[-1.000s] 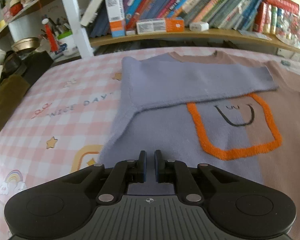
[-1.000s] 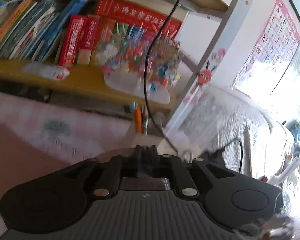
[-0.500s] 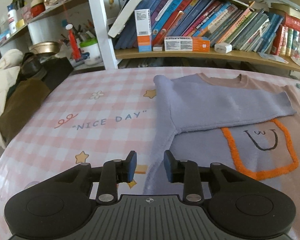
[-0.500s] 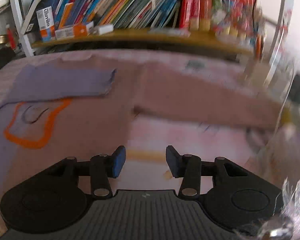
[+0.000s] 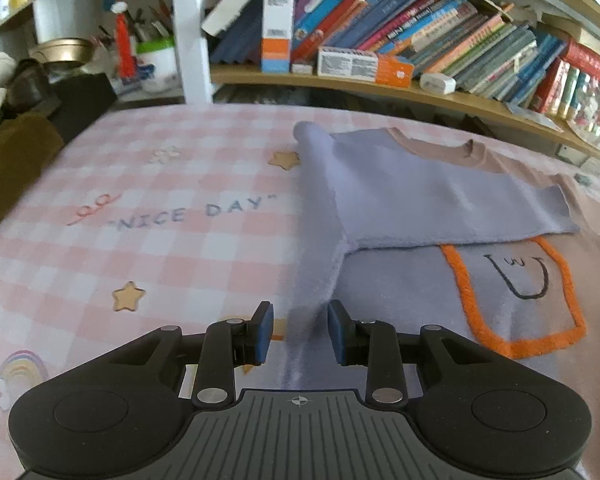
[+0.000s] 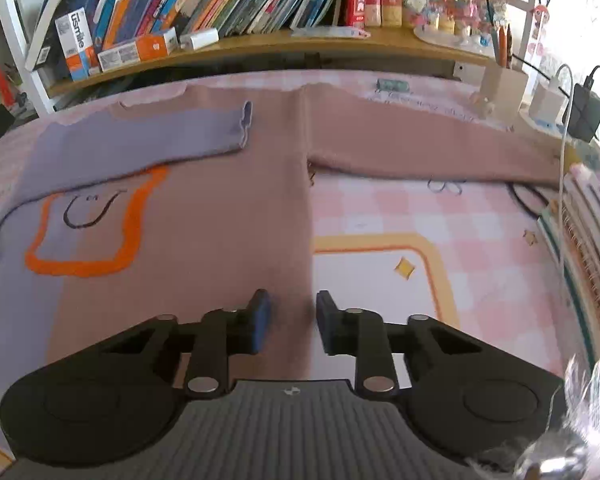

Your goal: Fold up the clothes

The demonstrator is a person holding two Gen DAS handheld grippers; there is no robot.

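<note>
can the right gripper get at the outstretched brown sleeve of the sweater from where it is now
Probably yes: the right gripper is open at the sweater's side edge, and the brown sleeve lies flat ahead with only bare checked tablecloth between.

I see a pink checked tablecloth (image 5: 160, 216) printed "NICE DAY" covering the table. Behind it a wooden bookshelf (image 6: 284, 46) holds leaning books (image 5: 440, 36); a black charger (image 6: 586, 112) hangs at right.
</note>
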